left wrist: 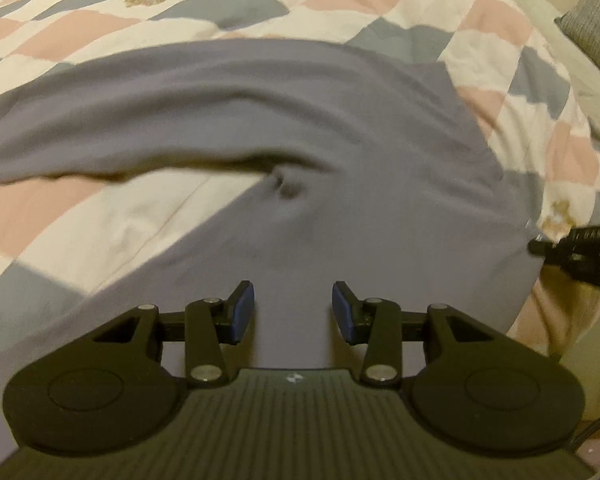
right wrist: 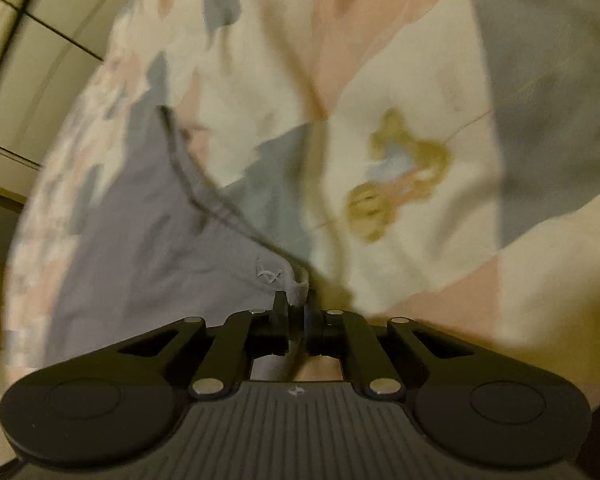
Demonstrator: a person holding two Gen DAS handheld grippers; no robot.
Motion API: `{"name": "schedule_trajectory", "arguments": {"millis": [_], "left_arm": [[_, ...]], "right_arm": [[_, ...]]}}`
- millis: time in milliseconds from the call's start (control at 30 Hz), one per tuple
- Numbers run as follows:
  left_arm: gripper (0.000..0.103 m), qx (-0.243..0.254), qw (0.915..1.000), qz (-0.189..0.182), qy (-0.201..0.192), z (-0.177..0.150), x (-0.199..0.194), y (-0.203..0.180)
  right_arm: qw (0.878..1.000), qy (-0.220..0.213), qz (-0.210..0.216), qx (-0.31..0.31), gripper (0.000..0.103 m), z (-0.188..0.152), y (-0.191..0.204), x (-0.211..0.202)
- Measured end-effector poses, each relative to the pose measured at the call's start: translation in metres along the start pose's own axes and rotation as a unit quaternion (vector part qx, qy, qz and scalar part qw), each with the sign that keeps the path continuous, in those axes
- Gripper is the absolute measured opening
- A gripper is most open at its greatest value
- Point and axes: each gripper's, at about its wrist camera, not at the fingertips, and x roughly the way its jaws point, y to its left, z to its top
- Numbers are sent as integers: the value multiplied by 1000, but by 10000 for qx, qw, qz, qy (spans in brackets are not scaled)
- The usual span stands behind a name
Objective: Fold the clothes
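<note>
A grey-purple garment (left wrist: 340,140) lies spread on a checked quilt (left wrist: 100,32), with one part folded over and a dark crease near its middle. My left gripper (left wrist: 293,312) hovers over its near part, blue pads apart, with flat cloth showing below the gap and nothing pinched. At the garment's right edge the tip of my right gripper (left wrist: 540,246) shows. In the blurred right wrist view, my right gripper (right wrist: 298,304) is shut on a corner of the garment's (right wrist: 148,248) hem, next to a small pale mark on the cloth.
The quilt (right wrist: 420,80) has pink, grey and cream squares and a bear print (right wrist: 400,176). A grey textured cushion (left wrist: 596,28) sits at the far right. Pale panels (right wrist: 40,40) with dark seams lie beyond the bed's left edge.
</note>
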Motion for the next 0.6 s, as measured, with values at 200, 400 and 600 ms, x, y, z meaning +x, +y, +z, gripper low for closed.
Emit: {"name": "schedule_trajectory", "arguments": {"millis": [200,400,600], "left_arm": [[38,-296,9992,259,-45,-43,-18,5],[42,-780,9931,871,20,-97,-27,-4],[41,-1238,9807,1471,365,-132,-72,-34]], "right_arm": [[9814,-1049,-1064,-1206,43,-15,44,-39],[9586,-559,202,-2784,45,-61,69,-25],[9599,318,18,-2785,48,-86,34,-19]]}}
